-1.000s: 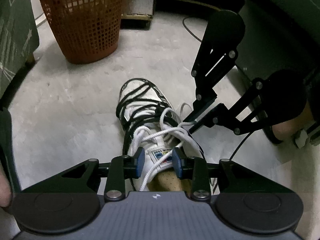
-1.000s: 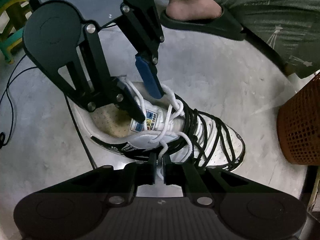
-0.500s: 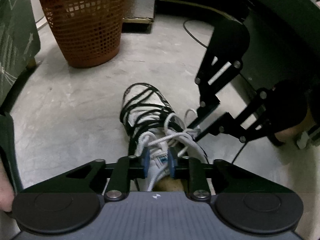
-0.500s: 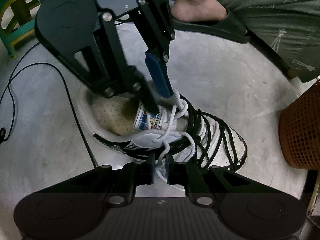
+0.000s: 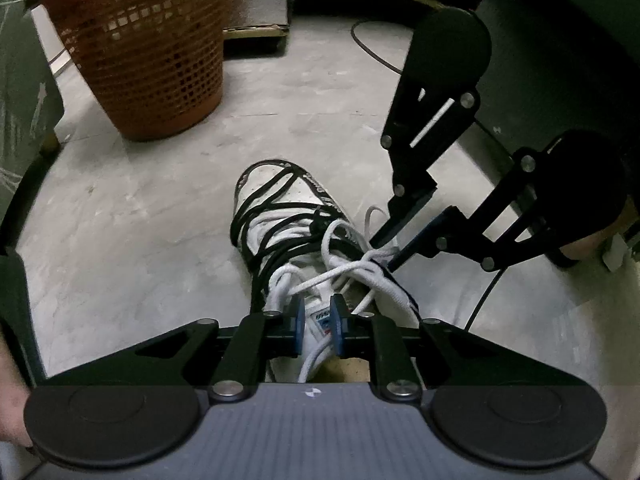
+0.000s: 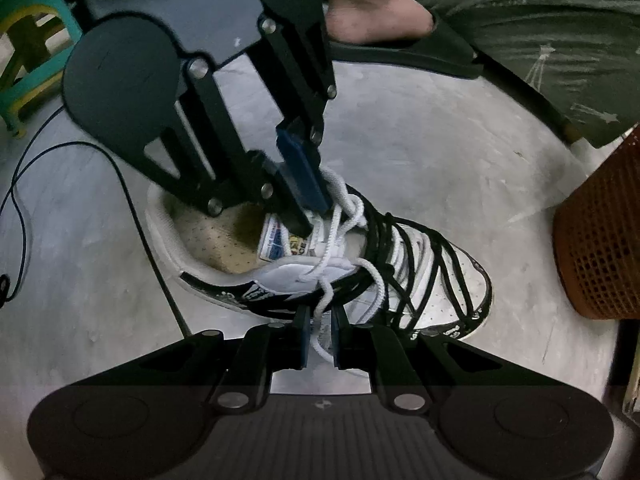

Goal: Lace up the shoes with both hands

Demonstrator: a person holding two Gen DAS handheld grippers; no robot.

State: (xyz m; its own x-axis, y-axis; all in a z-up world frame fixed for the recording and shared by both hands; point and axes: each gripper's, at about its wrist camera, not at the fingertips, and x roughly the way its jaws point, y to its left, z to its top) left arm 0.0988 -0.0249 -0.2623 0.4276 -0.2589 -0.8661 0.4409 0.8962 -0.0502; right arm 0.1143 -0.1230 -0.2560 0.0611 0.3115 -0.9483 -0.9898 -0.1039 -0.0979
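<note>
My left tool (image 5: 316,322) sits narrow around the white lace (image 5: 320,354) above the shoe (image 5: 280,200) tongue. My right tool (image 6: 320,334) pinches another lace strand beside the shoe on the floor (image 6: 440,160).

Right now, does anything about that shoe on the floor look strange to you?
Yes. The shoe has a black cord wound over its front and under the sole, across the white lace. That lace hangs in loose loops, untied, and the shoe is empty.

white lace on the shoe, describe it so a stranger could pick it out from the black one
On the grey floor lies one white sneaker. Near its tongue, the white lace runs thick, braided and loosely looped. The black cord is thinner and criss-crosses the toe half.
</note>
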